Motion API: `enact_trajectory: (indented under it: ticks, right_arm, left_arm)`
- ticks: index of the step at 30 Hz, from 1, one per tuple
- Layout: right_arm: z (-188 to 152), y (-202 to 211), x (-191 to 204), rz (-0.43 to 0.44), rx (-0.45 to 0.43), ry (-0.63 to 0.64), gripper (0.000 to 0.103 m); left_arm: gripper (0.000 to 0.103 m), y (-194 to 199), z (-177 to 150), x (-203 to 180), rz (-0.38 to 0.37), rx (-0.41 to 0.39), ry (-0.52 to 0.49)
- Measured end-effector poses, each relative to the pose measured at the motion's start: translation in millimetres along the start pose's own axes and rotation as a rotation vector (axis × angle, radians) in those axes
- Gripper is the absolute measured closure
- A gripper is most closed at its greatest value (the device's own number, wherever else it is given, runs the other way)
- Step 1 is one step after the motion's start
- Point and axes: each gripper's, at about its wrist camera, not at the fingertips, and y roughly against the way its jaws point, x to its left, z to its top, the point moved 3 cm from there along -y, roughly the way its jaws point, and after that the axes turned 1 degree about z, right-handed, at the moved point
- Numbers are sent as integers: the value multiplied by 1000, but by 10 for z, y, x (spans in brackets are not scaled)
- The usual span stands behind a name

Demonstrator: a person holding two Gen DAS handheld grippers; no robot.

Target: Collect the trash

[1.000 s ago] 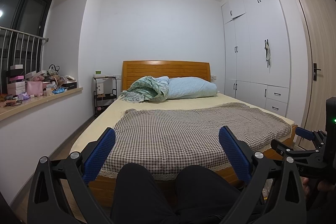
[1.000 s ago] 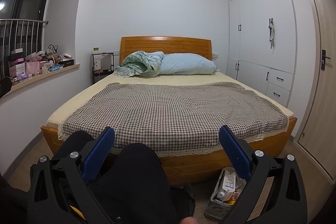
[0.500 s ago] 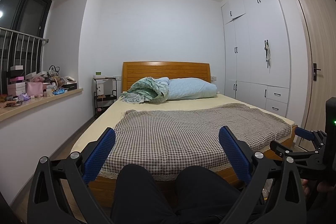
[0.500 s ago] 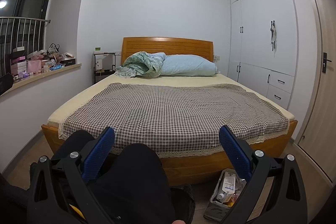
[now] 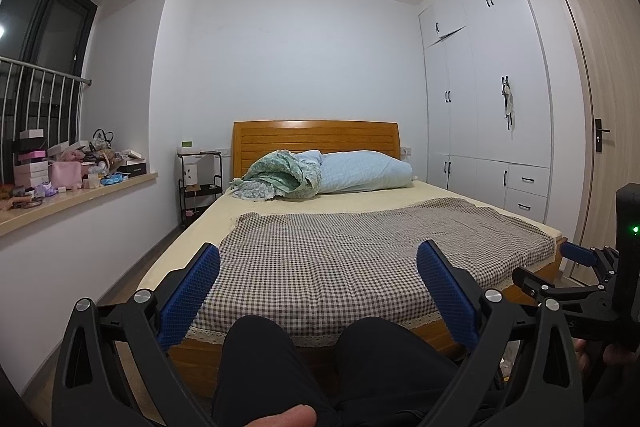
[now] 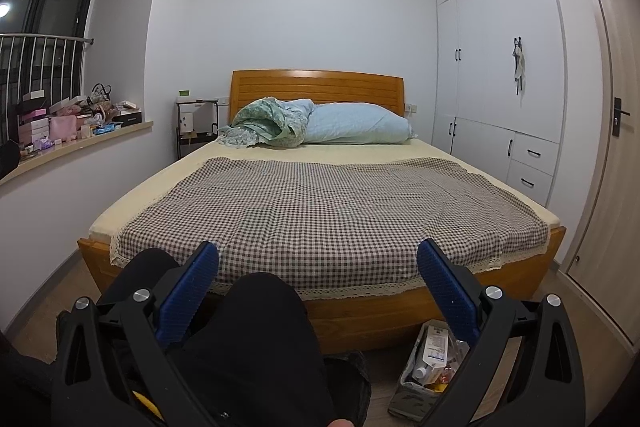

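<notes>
A grey box of trash (image 6: pixel 430 367), with a bottle and wrappers in it, stands on the floor at the foot of the bed, just below my right gripper's right finger. My right gripper (image 6: pixel 318 291) is open and empty, held above the person's black-trousered knees. My left gripper (image 5: pixel 318 291) is open and empty too, held above the knees and facing the bed. The right gripper also shows at the right edge of the left wrist view (image 5: pixel 576 267). The trash box is mostly hidden in the left wrist view.
A wooden bed (image 6: pixel 400 311) with a checked blanket (image 6: pixel 320 211), a blue pillow and a green quilt fills the middle. A cluttered window sill (image 6: pixel 80 143) runs along the left. White wardrobes (image 6: pixel 500 67) and a door (image 6: pixel 616 147) stand on the right. A black rack (image 6: pixel 196 127) stands by the headboard.
Both views have tilted slightly upward, so the bed sits a little lower in frame. Both grippers stay open and empty.
</notes>
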Motion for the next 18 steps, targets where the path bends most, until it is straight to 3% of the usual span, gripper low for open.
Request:
enact_trajectory:
  ticks: [13, 18]
  right_arm:
    - [-12, -16, -20, 6, 9, 1, 8]
    - [-30, -80, -29, 11, 29, -10, 8]
  left_arm:
    - [7, 4, 20, -54, 1, -5, -11]
    - [7, -99, -22, -33, -2, 38, 8]
